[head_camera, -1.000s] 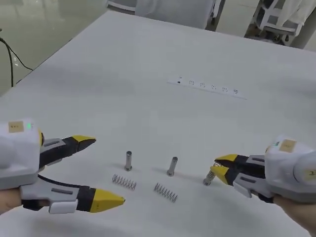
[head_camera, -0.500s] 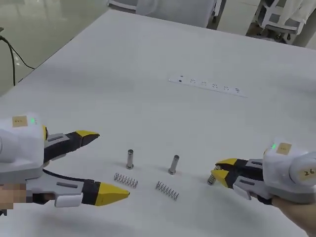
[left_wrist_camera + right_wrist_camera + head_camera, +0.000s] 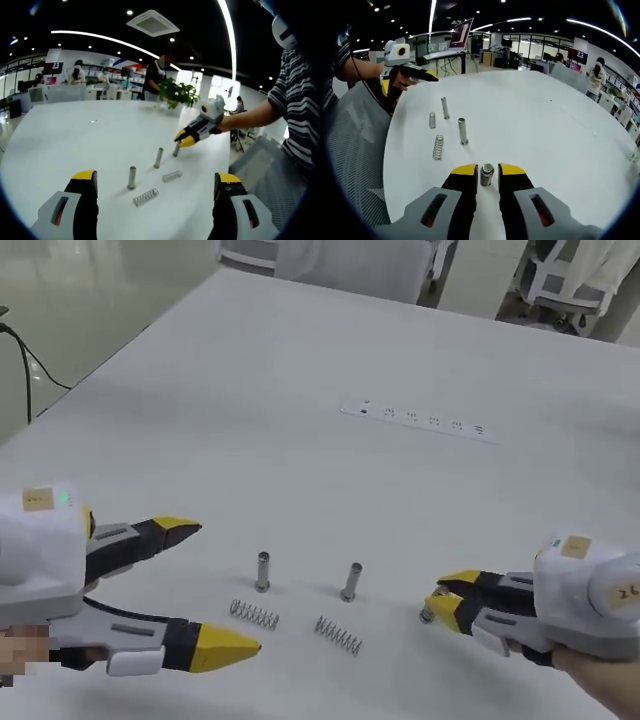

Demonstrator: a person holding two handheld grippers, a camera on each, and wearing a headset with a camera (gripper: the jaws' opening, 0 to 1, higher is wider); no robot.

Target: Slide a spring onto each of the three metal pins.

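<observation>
Three short metal pins stand in a row on the white table. The left pin (image 3: 262, 571) and middle pin (image 3: 351, 581) are bare. Two loose springs (image 3: 253, 615) (image 3: 336, 634) lie just in front of them. The right pin (image 3: 428, 613) wears a spring (image 3: 486, 174), and my right gripper (image 3: 443, 593) is shut on it, jaws on either side. My left gripper (image 3: 215, 587) hovers wide open to the left of the pins, holding nothing. In the left gripper view, the pins (image 3: 132, 177) (image 3: 158, 157) and springs (image 3: 145, 196) (image 3: 172, 175) lie ahead between its jaws.
A white power strip (image 3: 420, 420) lies flat farther back on the table (image 3: 300, 390). Chairs stand beyond the far edge. A dark cable (image 3: 25, 365) hangs off to the left of the table.
The spring in my right gripper has gone from tilted at the pin's top to lower down on the pin. My left gripper has stayed open in about the same place.
</observation>
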